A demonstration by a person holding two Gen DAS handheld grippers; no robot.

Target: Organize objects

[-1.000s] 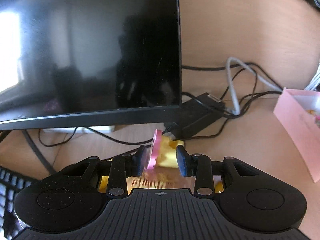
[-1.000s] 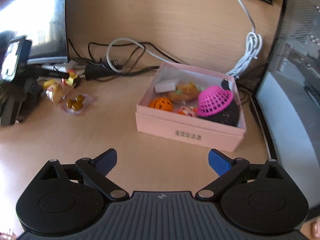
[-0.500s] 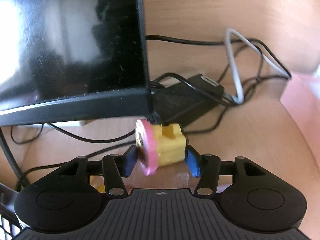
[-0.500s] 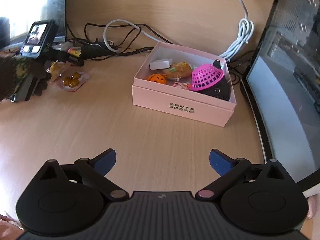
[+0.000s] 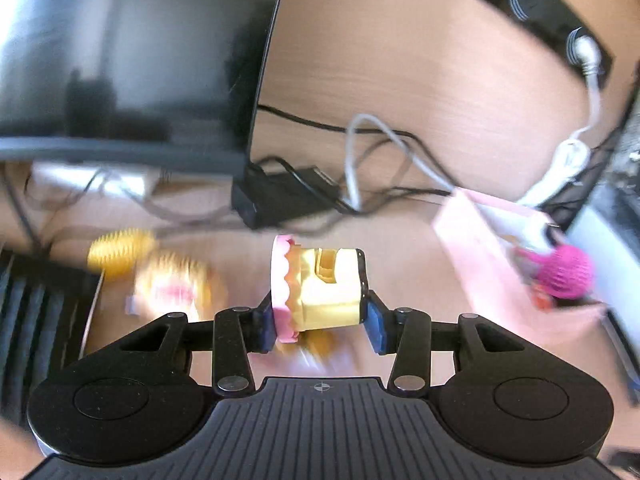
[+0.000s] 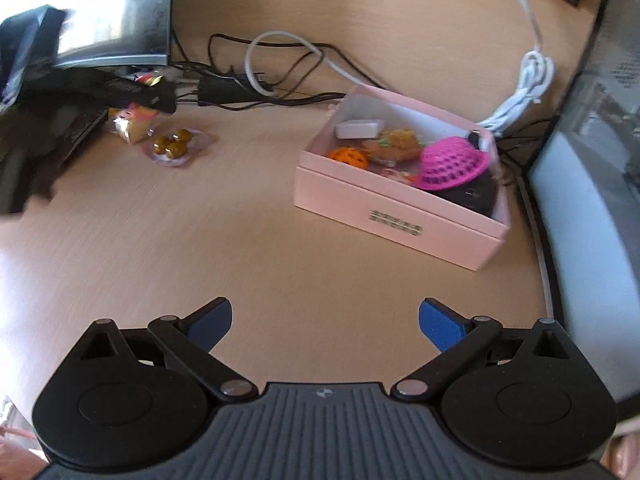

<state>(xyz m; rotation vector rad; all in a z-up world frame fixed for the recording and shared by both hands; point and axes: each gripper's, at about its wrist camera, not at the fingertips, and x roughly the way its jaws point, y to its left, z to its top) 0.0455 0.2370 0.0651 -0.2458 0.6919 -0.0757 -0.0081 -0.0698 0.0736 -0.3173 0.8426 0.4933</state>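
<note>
My left gripper [image 5: 320,326] is shut on a yellow toy cupcake with pink frosting [image 5: 320,288] and holds it above the desk. The pink box [image 6: 396,216] stands at the right of the desk and holds a magenta mesh hat [image 6: 452,162], an orange ball [image 6: 350,157] and other small things. It also shows blurred in the left wrist view [image 5: 492,264]. My right gripper [image 6: 325,324] is open and empty over bare desk in front of the box. A clear packet of brown balls [image 6: 174,146] and a wrapped snack [image 6: 132,126] lie at the left.
A monitor [image 5: 120,60] stands at the back left with a black power brick [image 5: 280,200] and tangled cables [image 6: 280,76] behind. A second screen [image 6: 592,160] borders the right side. A yellow coil toy [image 5: 120,254] lies near a keyboard [image 5: 36,304].
My left gripper closed on the cupcake, lifted it and swung right, so the pink box has come into its view. My right gripper pulled back a little and stayed open.
</note>
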